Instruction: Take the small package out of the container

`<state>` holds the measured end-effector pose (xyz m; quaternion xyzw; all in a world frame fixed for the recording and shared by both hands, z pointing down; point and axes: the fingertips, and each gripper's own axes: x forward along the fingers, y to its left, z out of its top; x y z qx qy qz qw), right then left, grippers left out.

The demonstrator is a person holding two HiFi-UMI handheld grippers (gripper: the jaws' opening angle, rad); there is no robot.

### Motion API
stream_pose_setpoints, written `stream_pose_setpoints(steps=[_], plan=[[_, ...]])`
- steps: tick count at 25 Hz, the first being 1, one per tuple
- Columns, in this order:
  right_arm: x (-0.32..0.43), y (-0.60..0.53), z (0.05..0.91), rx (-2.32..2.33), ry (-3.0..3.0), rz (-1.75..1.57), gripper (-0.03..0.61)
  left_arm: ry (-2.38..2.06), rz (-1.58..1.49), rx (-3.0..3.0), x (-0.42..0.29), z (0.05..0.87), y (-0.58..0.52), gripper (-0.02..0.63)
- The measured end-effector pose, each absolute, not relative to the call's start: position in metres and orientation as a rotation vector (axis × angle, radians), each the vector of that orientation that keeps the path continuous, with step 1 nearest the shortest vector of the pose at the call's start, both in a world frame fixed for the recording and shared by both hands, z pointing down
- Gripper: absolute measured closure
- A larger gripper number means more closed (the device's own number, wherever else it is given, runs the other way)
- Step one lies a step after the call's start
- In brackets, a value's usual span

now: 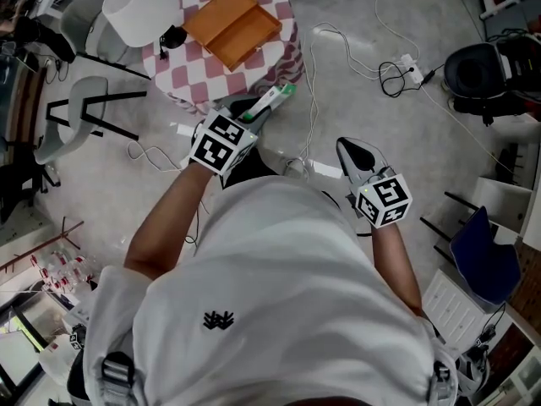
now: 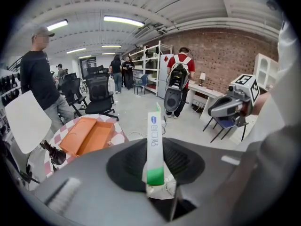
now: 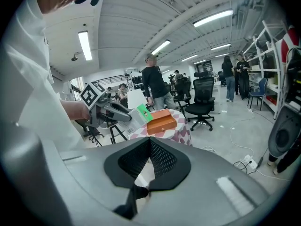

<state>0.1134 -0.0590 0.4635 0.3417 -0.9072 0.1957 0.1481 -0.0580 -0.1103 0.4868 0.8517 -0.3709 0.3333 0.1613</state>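
The round checkered desk stood ahead of the person. A white lamp shade sat at its left edge, and a person in a dark top stood just beside that edge. White cables and a power strip lay on the floor past the desk's right edge, and black office chairs stood farther off.

The orange container lay open near the desk's middle, both halves showing bare orange insides. The small package, white with a green band, was out of the container. The left tongs gripped its near end between the pads, and its long side ran out along the jaws toward the desk. It was held just off the desk's near edge, above the floor. The right tongs hung well apart from the desk, to the right of the left tongs. Their jaws were drawn together and empty.
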Motion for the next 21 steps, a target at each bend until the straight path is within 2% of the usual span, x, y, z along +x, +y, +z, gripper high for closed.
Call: stream_pose_setpoints(steps=[21], plan=[[0.1091,-0.067,0.4688,0.947,-2.613,0.554,0.578,-1.089,0.956,2.409,-0.0661,0.4868,-0.1195,0.46]])
